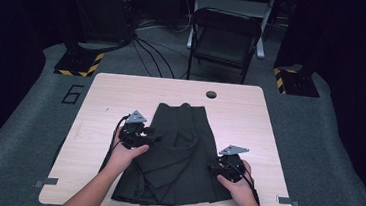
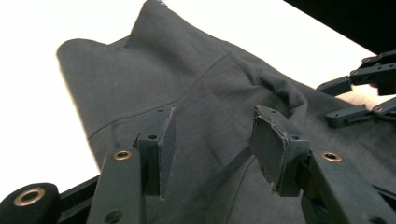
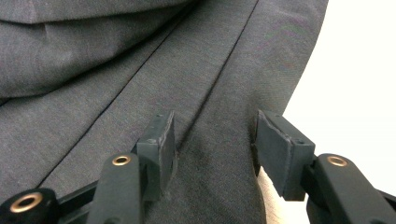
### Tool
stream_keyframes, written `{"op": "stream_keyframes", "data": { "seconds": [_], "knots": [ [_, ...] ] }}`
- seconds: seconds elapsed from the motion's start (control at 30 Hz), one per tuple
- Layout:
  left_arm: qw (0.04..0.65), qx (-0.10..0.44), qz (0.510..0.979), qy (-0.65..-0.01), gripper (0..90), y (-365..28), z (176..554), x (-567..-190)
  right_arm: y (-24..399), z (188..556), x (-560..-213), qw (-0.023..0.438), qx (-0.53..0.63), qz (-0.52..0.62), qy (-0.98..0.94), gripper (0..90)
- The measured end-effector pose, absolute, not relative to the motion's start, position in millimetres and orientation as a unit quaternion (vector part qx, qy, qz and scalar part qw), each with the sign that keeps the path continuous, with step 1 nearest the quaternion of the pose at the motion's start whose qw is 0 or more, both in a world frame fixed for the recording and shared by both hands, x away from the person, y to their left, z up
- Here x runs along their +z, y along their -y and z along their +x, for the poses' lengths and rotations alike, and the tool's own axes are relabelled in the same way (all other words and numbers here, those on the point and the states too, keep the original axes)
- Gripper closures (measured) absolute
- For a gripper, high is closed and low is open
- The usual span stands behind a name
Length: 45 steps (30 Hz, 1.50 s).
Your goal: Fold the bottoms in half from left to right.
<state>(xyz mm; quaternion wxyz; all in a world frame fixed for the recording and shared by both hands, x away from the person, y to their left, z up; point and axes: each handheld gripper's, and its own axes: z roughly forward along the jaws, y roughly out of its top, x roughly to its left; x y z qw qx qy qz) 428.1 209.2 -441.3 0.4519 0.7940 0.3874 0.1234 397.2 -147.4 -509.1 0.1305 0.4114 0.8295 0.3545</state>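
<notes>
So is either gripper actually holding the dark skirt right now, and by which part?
Nothing is held. The left gripper hangs open above the skirt near its left edge; the right gripper is open over the right edge, its fingers not pinching cloth.

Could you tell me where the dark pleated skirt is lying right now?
In the high view the skirt lies flat mid-table, hem at the near edge, between the left gripper and right gripper.
</notes>
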Motion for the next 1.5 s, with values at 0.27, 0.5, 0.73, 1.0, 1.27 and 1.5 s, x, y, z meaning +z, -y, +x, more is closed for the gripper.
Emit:
{"op": "stream_keyframes", "data": {
  "seconds": [0.27,0.5,0.73,1.0,1.27,1.5],
  "knots": [
    [0.45,0.129,0.786,-0.403,51.1,-232.4,420.2,-446.3,147.2,397.1,-508.4,0.133,0.356,0.41,-0.829,47.2],
    [0.452,0.131,0.775,-0.421,51.0,-251.1,415.6,-450.1,147.1,397.1,-507.1,0.129,0.357,0.41,-0.829,46.7],
    [0.463,0.133,0.756,-0.443,50.7,-265.5,411.1,-461.2,146.2,395.6,-503.6,0.131,0.362,0.415,-0.824,44.7],
    [0.457,0.139,0.76,-0.441,50.2,-267.8,411.2,-465.7,140.9,395.8,-493.5,0.128,0.366,0.411,-0.825,44.2],
    [0.452,0.137,0.761,-0.444,49.7,-267.5,409.7,-470.6,129.8,397.2,-478.1,0.12,0.368,0.393,-0.834,45.2],
    [0.446,0.14,0.765,-0.443,49.3,-268.8,409.9,-472.7,113.6,400.0,-462.9,0.117,0.384,0.373,-0.837,45.5]
  ]
}}
